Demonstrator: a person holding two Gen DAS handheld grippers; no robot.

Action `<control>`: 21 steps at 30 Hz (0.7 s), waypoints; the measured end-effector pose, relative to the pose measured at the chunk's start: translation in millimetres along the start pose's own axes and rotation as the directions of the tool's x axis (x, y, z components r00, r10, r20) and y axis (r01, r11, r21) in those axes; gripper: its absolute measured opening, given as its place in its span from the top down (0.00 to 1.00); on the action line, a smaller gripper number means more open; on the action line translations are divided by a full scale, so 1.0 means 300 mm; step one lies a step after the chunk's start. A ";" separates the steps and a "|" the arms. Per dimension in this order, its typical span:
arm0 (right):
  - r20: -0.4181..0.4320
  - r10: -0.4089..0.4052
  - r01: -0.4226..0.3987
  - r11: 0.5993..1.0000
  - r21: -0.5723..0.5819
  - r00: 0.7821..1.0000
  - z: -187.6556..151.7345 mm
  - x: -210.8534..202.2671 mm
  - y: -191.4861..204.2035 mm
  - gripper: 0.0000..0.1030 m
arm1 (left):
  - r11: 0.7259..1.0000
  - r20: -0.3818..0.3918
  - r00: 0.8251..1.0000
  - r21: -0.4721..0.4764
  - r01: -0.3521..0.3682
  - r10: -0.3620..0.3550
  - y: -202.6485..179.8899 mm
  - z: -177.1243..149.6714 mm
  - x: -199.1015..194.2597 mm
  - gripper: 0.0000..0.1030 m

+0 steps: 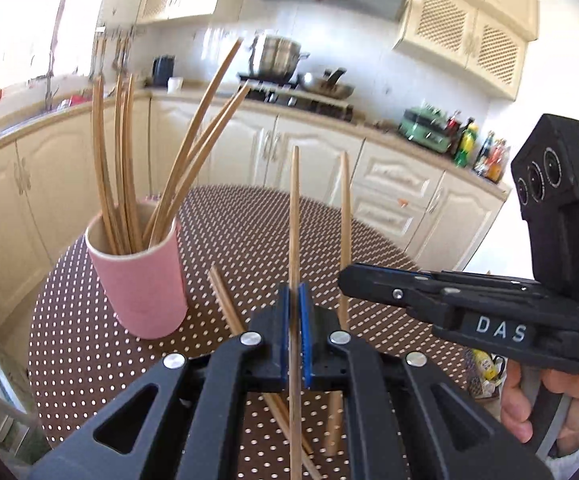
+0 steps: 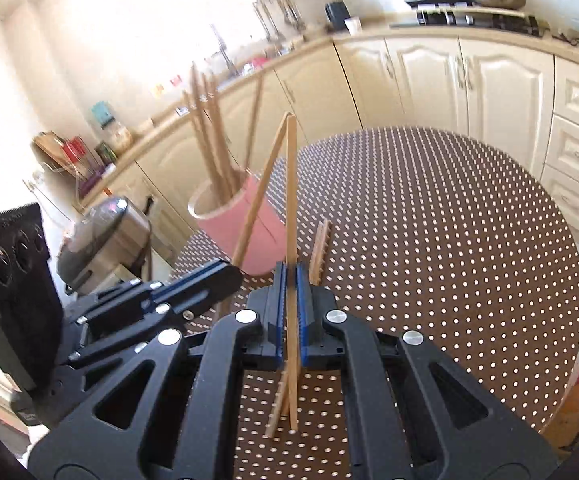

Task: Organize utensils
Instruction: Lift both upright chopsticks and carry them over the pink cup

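In the left wrist view my left gripper [image 1: 295, 294] is shut on an upright wooden chopstick [image 1: 295, 216]. To its right, my right gripper [image 1: 344, 280] is shut on a second chopstick [image 1: 344, 216]. A pink cup [image 1: 141, 284] holding several chopsticks [image 1: 119, 168] stands on the table at the left. Two more chopsticks [image 1: 225, 304] lie beside it. In the right wrist view my right gripper [image 2: 291, 280] pinches its chopstick [image 2: 291, 200]. My left gripper [image 2: 231, 276] holds the other chopstick [image 2: 263, 188], which leans past the pink cup [image 2: 249, 224]. Loose chopsticks [image 2: 320, 246] lie just beyond.
A round table with a brown white-dotted cloth [image 2: 449, 240] carries everything. Cream kitchen cabinets [image 1: 321, 168] run behind it, with a stove and pot [image 1: 277, 60] and bottles [image 1: 485, 152]. A rice cooker [image 2: 105, 232] stands left of the table. A hand [image 1: 529, 400] grips the right tool.
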State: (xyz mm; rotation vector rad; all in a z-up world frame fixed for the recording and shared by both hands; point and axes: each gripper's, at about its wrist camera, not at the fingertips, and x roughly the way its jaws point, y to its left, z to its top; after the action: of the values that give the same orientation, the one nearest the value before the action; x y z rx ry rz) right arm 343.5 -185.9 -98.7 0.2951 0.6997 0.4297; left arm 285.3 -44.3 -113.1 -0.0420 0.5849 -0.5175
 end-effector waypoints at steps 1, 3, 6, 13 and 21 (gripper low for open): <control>0.016 0.008 -0.008 1.000 -0.007 1.000 0.003 -0.023 0.014 0.95 | 1.000 0.032 0.999 0.001 0.006 -0.006 -0.006 -0.007 -0.029 0.95; 0.039 0.018 -0.017 1.000 -0.022 0.999 0.021 -0.058 0.025 0.95 | 1.000 0.084 0.996 -0.005 0.026 -0.026 -0.027 -0.012 -0.068 0.95; 0.071 0.027 -0.023 0.998 -0.053 0.997 0.049 -0.109 0.076 0.95 | 1.000 0.163 0.986 -0.011 0.025 -0.023 -0.026 -0.012 -0.127 0.95; 0.126 0.064 -0.047 0.990 -0.136 0.990 0.096 -0.168 0.197 0.95 | 0.998 0.331 0.943 -0.067 -0.003 0.025 0.042 0.017 -0.235 0.95; 0.161 0.093 -0.055 0.973 -0.226 0.983 0.168 -0.116 0.336 0.95 | 0.991 0.442 0.889 -0.111 -0.077 0.118 0.135 0.081 -0.311 0.95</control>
State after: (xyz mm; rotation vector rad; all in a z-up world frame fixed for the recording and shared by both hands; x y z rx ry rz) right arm 325.3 -120.4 -2.2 0.1457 0.4694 0.5421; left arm 250.5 33.0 -51.9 -0.2124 0.1549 -0.3649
